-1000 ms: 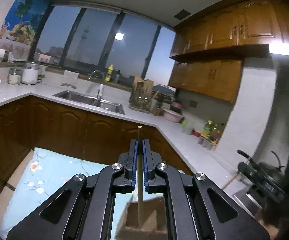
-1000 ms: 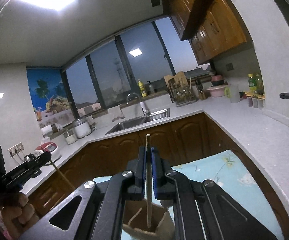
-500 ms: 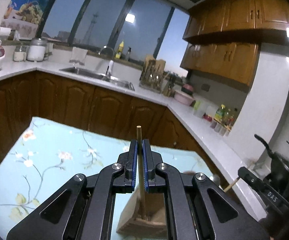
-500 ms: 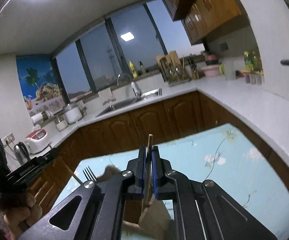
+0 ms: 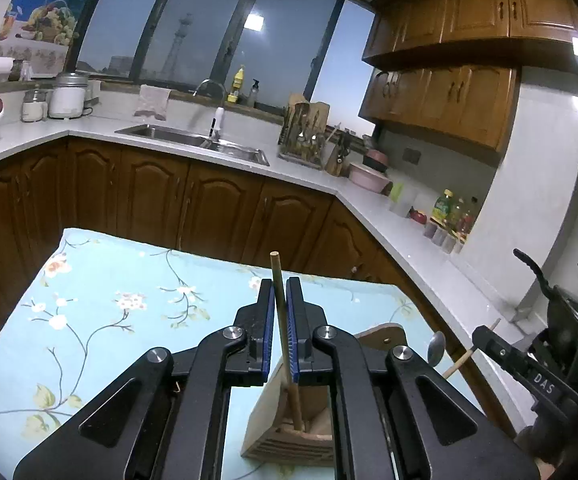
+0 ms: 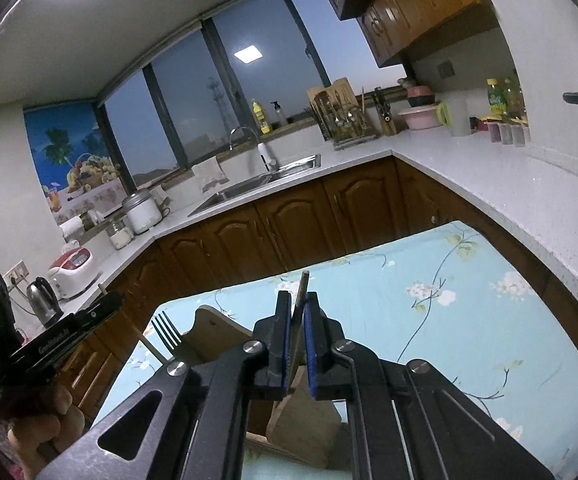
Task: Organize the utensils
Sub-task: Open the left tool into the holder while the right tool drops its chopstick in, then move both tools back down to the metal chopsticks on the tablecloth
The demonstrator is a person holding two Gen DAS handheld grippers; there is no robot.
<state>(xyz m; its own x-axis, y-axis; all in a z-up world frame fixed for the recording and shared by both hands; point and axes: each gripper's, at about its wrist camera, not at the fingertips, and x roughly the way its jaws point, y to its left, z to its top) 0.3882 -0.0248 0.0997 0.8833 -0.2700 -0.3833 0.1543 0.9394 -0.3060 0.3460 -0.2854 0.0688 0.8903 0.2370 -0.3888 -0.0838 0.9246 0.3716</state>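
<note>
two chopsticks, one pinched in each hand-held gripper: left (image 5: pixel 280 320) and right (image 6: pixel 297 320), over the wooden holder (image 5: pixel 289 436) on the desk (image 5: pixel 109 320). go down straight and slow, then let go.

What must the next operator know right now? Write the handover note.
Left gripper: shut on the left chopstick, whose lower end sits inside the wooden holder.
Right gripper: shut on the right chopstick, tilted over the holder; its lower end is hidden.
Done: a fork and a spoon stand in the holder, on the floral tablecloth.
Left: probably release both chopsticks into the holder, then withdraw.
</note>
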